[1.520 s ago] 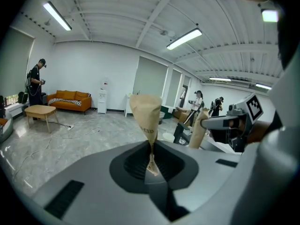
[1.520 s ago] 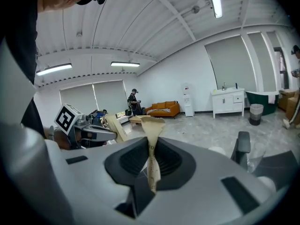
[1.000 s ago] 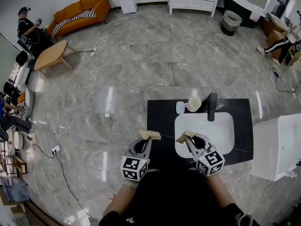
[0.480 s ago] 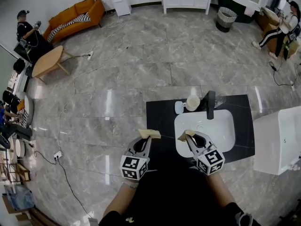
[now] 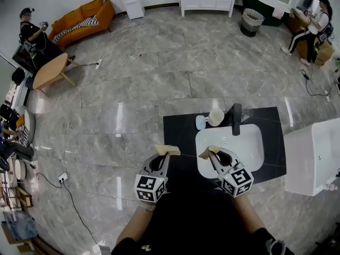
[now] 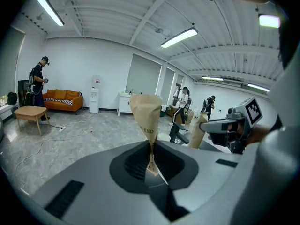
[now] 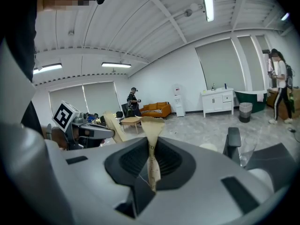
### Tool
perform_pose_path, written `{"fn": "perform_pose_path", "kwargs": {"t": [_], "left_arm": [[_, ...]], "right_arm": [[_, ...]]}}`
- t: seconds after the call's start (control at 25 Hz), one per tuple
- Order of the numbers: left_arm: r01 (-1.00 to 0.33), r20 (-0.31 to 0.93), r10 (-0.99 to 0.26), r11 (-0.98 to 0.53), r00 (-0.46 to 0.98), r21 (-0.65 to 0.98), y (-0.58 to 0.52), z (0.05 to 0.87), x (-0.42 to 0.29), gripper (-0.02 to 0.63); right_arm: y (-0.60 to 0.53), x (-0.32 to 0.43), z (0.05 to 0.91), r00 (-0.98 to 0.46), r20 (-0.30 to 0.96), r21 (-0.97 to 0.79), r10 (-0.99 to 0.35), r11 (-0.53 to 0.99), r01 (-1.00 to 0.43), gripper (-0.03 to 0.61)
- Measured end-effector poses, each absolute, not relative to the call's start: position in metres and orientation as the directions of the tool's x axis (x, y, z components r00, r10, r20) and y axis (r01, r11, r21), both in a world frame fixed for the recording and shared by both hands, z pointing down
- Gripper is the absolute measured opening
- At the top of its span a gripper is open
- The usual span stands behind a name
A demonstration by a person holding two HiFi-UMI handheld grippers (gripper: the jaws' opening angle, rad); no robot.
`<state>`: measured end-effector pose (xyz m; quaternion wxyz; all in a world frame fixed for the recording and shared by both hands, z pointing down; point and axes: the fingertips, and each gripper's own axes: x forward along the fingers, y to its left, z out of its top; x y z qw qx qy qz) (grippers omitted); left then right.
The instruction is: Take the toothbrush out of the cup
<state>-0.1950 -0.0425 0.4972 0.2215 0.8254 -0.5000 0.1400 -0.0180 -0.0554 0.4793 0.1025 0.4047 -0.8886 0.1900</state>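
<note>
While parked at the counter's [image 5: 178,126] near edge: left gripper [image 5: 168,151] and right gripper [image 5: 209,153] pinched closed on nothing, same spots as a second ago. Cup [image 5: 216,117] beyond sink [image 5: 239,147], beside tap [image 5: 236,119]; toothbrush not discernible. Reach not started.

Cup [image 5: 217,117] contents (distant) too small

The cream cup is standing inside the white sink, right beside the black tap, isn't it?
Not quite. The cream cup is not in the white sink. It stands on the black countertop behind it, right beside the black tap. The head view shows this.
</note>
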Motion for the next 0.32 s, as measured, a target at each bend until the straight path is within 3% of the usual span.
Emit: {"fn": "perform_pose_path", "kwargs": {"t": [0.32], "left_arm": [[-0.886,0.447,-0.765,-0.401,0.464,0.235,-0.0408,0.4974,-0.1952,0.042]], "right_arm": [[-0.0540,-0.0182,0.4757,-0.648,0.335,-0.250,-0.683,0.599,-0.761,0.057]]}}
